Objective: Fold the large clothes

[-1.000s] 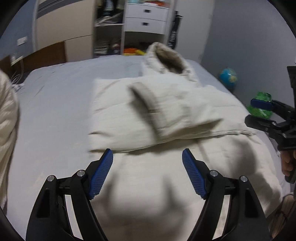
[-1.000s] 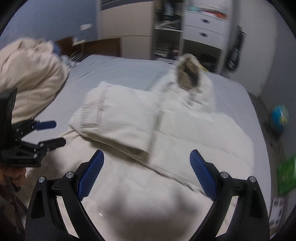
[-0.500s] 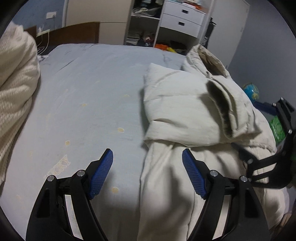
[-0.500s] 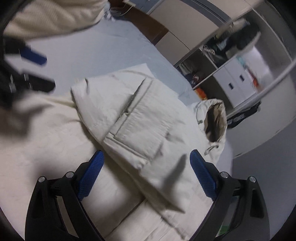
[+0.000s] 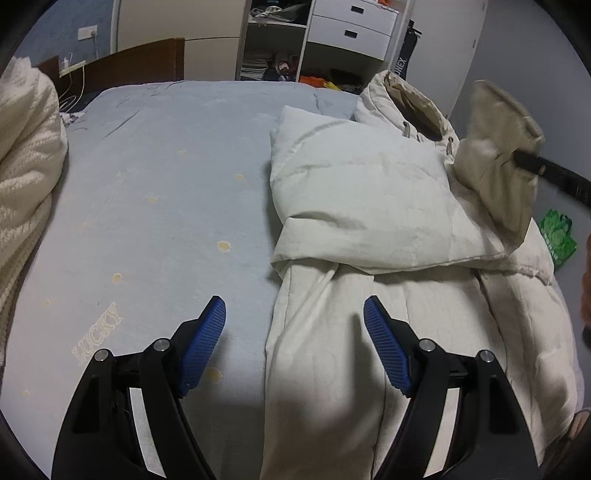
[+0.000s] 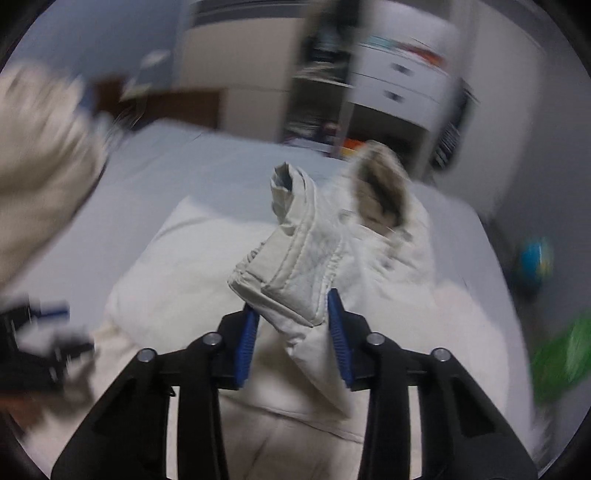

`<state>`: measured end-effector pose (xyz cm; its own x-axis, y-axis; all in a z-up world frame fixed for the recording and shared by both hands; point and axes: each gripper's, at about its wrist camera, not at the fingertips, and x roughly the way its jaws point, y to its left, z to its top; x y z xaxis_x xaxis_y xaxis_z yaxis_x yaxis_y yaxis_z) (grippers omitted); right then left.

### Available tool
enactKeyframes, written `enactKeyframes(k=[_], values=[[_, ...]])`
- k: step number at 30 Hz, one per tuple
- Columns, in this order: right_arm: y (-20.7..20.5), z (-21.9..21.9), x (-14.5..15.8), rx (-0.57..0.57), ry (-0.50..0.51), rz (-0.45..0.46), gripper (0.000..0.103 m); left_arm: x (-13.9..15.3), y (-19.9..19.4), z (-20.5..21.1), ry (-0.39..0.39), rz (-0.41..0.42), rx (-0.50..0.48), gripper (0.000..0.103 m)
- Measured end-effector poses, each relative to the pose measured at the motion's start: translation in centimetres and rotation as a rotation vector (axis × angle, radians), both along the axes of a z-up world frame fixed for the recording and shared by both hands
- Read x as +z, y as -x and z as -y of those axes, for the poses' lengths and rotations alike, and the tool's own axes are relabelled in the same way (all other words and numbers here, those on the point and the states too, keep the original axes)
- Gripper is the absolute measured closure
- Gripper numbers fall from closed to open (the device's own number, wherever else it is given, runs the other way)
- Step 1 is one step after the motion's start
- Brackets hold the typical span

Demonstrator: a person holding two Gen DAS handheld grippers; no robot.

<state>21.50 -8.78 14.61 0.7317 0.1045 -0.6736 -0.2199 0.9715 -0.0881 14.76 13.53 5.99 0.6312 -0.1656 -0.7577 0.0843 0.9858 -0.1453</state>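
A cream padded coat (image 5: 369, 206) with a fur-trimmed hood (image 5: 413, 99) lies on the right half of a light blue bed (image 5: 166, 192). One sleeve is folded across its chest. My left gripper (image 5: 295, 325) is open and empty, low over the coat's left edge. My right gripper (image 6: 291, 314) is shut on the sleeve cuff (image 6: 291, 266) and holds it lifted above the coat's body. In the left wrist view the lifted cuff (image 5: 495, 147) hangs at the right with a black finger on it.
A cream knitted blanket (image 5: 26, 177) is heaped at the bed's left edge. White drawers (image 5: 351, 29) and open shelves stand behind the bed. A green bag (image 5: 557, 236) and a globe (image 6: 535, 254) lie on the floor to the right.
My right gripper went from open over the folded sleeve to shut on the cuff and has lifted it. My left gripper shifted left toward the coat's edge and stayed open.
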Motion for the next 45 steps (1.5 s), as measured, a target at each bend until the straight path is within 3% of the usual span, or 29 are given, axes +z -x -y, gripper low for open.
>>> enactKeyframes(k=[4, 9, 13, 15, 16, 17, 22, 27, 31, 37, 45], values=[[-0.1, 7.8, -0.3, -0.224, -0.21, -0.058, 0.078, -0.5, -0.2, 0.2, -0.014, -0.011, -0.004, 0.029], [0.8, 15.4, -4.3, -0.434, -0.451, -0.195, 0.078, -1.0, -0.4, 0.4, -0.028, -0.028, -0.011, 0.028], [1.2, 18.8, -6.2, -0.442, -0.671, -0.245, 0.071, -1.3, -0.5, 0.5, -0.038, -0.036, -0.015, 0.027], [0.7, 19.5, -6.6, -0.428, -0.708, -0.257, 0.07, -1.5, -0.5, 0.5, -0.046, -0.042, -0.017, 0.025], [0.4, 20.0, -6.9, -0.419, -0.737, -0.259, 0.072, -1.7, -0.5, 0.6, -0.053, -0.044, -0.016, 0.024], [0.2, 20.4, -7.1, -0.418, -0.765, -0.259, 0.087, -1.7, -0.4, 0.6, -0.058, -0.046, -0.016, 0.024], [1.4, 22.4, -7.2, -0.506, -0.798, -0.222, 0.09, -1.7, 0.2, 0.2, -0.056, -0.055, -0.005, 0.023], [1.7, 24.5, -9.5, -0.556, -0.832, -0.276, 0.089, -1.1, 1.4, 0.1, -0.069, -0.069, -0.002, 0.021], [2.5, 25.2, -9.7, -0.533, -0.829, -0.301, 0.083, -0.8, 3.0, -0.5, -0.059, -0.127, 0.009, 0.021], [5.3, 27.1, -7.8, -0.484, -0.722, -0.317, 0.052, -1.3, 5.8, -1.3, -0.061, -0.27, -0.007, 0.019], [15.0, 32.9, -7.5, -0.421, -0.697, -0.472, 0.052, -1.3, 7.8, -0.7, -0.099, -0.38, -0.066, 0.018]])
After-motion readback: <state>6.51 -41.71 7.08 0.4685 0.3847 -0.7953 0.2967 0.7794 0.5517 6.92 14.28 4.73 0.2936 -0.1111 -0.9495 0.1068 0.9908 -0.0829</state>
